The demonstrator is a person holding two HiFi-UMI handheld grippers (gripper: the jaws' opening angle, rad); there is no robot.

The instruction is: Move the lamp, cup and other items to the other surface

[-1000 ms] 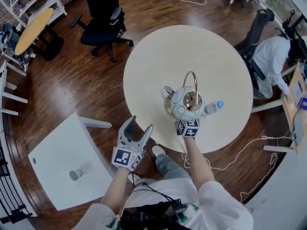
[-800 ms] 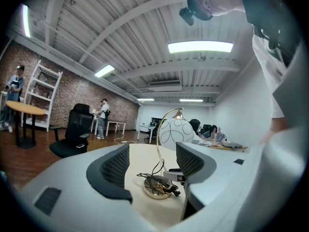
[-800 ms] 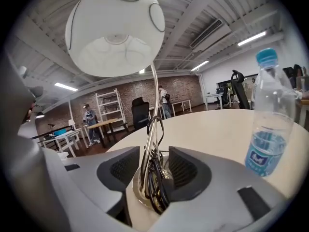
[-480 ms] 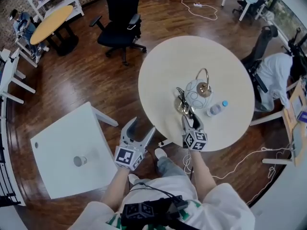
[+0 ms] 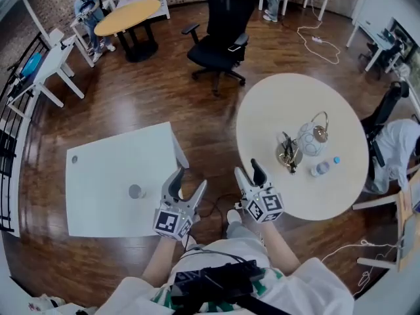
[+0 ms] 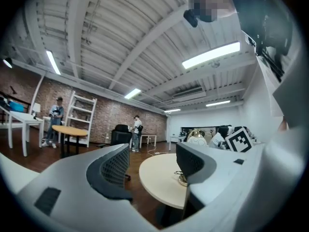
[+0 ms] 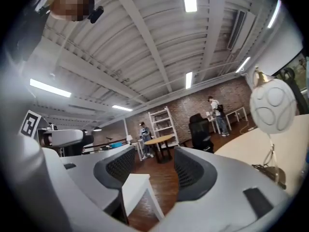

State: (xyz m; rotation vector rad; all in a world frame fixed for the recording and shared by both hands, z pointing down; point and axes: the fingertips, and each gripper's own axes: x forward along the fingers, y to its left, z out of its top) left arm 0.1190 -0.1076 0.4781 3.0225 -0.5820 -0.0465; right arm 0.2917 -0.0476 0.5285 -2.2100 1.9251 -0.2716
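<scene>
The lamp (image 5: 311,139), a white globe on a gold arc, stands on the round beige table (image 5: 275,104) beside a small water bottle (image 5: 321,168). In the right gripper view the lamp (image 7: 272,105) hangs at the far right. A grey cup (image 5: 136,191) sits on the white square table (image 5: 105,163). My left gripper (image 5: 186,184) is open and empty over the floor by that table's corner. My right gripper (image 5: 249,174) is open near the round table's front edge. Its jaws have just been opening, and nothing is between them.
A black office chair (image 5: 220,28) stands behind the round table, and a yellow round table (image 5: 128,17) with people beside it is at the back left. A seated person (image 5: 400,149) is at the right edge. Cables trail across the wooden floor (image 5: 197,104).
My right gripper let go of the lamp, opened and drew back off the round table. Both grippers and the view swung left toward the white table.
</scene>
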